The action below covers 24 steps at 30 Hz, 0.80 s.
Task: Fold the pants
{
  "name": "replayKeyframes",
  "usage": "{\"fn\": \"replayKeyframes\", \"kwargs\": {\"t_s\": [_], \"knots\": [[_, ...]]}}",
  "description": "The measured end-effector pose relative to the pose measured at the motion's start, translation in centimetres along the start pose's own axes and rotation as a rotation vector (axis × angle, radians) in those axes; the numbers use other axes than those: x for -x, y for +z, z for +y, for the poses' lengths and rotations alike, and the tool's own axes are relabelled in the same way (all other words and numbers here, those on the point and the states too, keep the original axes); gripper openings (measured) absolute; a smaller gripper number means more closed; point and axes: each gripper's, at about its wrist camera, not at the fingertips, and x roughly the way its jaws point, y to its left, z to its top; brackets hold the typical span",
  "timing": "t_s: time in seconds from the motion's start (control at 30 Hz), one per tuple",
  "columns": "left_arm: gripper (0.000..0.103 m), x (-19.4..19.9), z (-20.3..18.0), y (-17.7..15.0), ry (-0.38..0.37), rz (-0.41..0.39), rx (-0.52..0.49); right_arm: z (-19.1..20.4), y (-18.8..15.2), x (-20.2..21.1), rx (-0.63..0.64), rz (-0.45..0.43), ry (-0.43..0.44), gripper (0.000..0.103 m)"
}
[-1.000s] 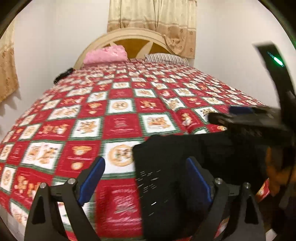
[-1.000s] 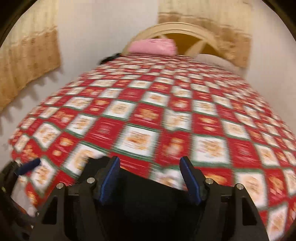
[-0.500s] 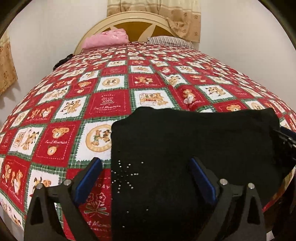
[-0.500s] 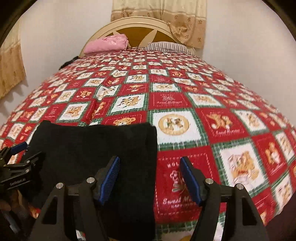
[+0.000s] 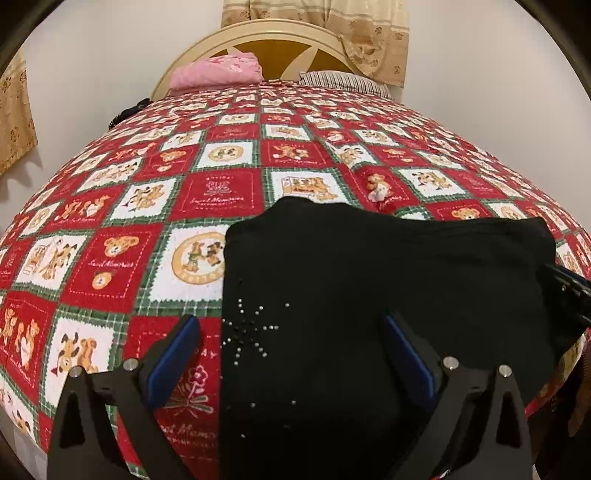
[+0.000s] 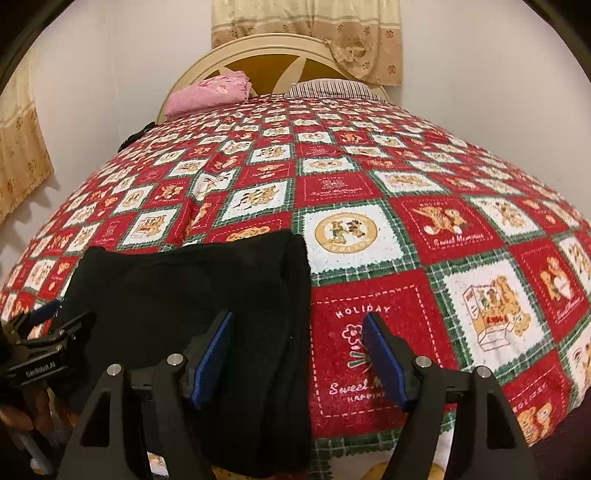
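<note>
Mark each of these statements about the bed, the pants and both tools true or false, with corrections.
1. The black pants lie at the near edge of the bedspread. True.
2. The left tool is clamped on the pants. False: its jaws stand open, pads clear of the cloth.
3. A pink pillow sits by the headboard. True.
4. The right tool carries the pants in the air. False: it is open, and the pants rest on the bed.

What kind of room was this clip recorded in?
Most likely a bedroom: a bed with a rounded headboard, a pink pillow on a bear-print bedspread, and curtains behind.
</note>
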Motion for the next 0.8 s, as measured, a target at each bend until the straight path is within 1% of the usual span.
{"fn": "replayKeyframes", "kwargs": {"t_s": [0.1, 0.2, 0.27, 0.33, 0.37, 0.43, 0.5, 0.57, 0.6, 0.63, 0.67, 0.7, 0.8], "knots": [[0.101, 0.0, -0.1, 0.0, 0.002, 0.001, 0.002, -0.4, -0.2, 0.0, -0.022, -0.005, 0.011, 0.076], [0.101, 0.1, 0.0, 0.0, -0.005, 0.010, 0.005, -0.2, -0.2, 0.1, -0.010, -0.010, 0.006, 0.077], [0.100, 0.4, 0.1, 0.1, -0.017, 0.021, 0.001, -0.3, -0.1, 0.4, -0.011, -0.015, 0.017, 0.077], [0.100, 1.1, 0.2, 0.3, -0.038, 0.028, -0.024, -0.7, 0.0, 1.5, -0.015, -0.050, 0.029, 0.077], [0.100, 1.7, 0.2, 0.3, -0.045, 0.022, -0.041, -1.0, 0.1, 2.4, -0.010, -0.085, 0.032, 0.077], [0.100, 2.8, 0.4, 0.5, -0.048, -0.016, -0.067, -1.8, 0.1, 4.5, 0.008, -0.146, 0.032, 0.077], [0.100, 3.7, 0.5, 0.9, -0.043, -0.050, -0.086, -2.6, 0.0, 5.7, 0.011, -0.164, 0.032, 0.077], [0.100, 4.2, 0.8, 1.5, -0.045, -0.066, -0.086, -3.4, -0.4, 6.4, 0.003, -0.154, 0.042, 0.076], [0.100, 4.4, 1.1, 1.9, -0.053, -0.073, -0.081, -3.6, -0.7, 6.6, -0.002, -0.146, 0.055, 0.068], [0.100, 4.5, 1.3, 2.2, -0.061, -0.076, -0.080, -3.7, -1.2, 6.8, -0.009, -0.130, 0.082, 0.053], [0.100, 4.6, 1.6, 2.6, -0.070, -0.078, -0.081, -3.6, -1.5, 6.8, -0.010, -0.117, 0.101, 0.048], [0.100, 4.7, 1.9, 3.0, -0.072, -0.080, -0.084, -3.3, -2.0, 7.0, -0.008, -0.102, 0.146, 0.046], [0.100, 4.6, 3.4, 4.1, -0.055, -0.089, -0.088, -1.3, -3.0, 7.9, 0.029, -0.088, 0.266, 0.046]]}}
